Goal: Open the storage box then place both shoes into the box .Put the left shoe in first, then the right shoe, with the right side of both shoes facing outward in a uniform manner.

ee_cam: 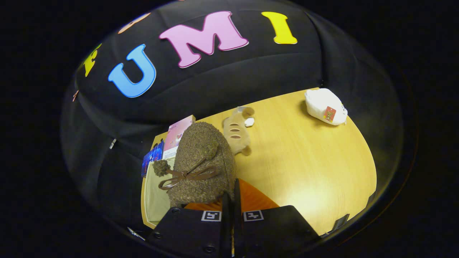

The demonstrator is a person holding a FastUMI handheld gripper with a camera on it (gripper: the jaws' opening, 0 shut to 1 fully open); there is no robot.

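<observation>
You are looking down at a wide, pale wooden table (315, 157), the largest thing here, lit brightly toward its near side. Next in size is a brown fuzzy slipper-style shoe (204, 161) with a thin ribbon bow (186, 175) and pompoms, held up just ahead of your gripper (232, 200). The fingers look pressed nearly together on the edge of the shoe's opening, where the orange lining (251, 199) shows, so the claw appears clamped on that rim. Beneath and behind the shoe, toward its left, is a pale surface (156, 200) that may be part of the storage box, though you cannot be sure from here, nor whether it stands open. A second shoe cannot be made out. Beyond the shoe lie a tan plush toy (236, 132) with brown stripes, a pink box (178, 134) and a small blue packet (152, 156). Well apart at the far side rests a white soft pouch (325, 106) with a small tag. The grip is the main risk: a thin pinch on soft fabric could slip, and the hanging shoe may swing or twist, so it could land facing the wrong way. Which shoe this is cannot be told, so the left-first order could also go wrong. Moving carelessly might knock the plush toy or the pink box.
</observation>
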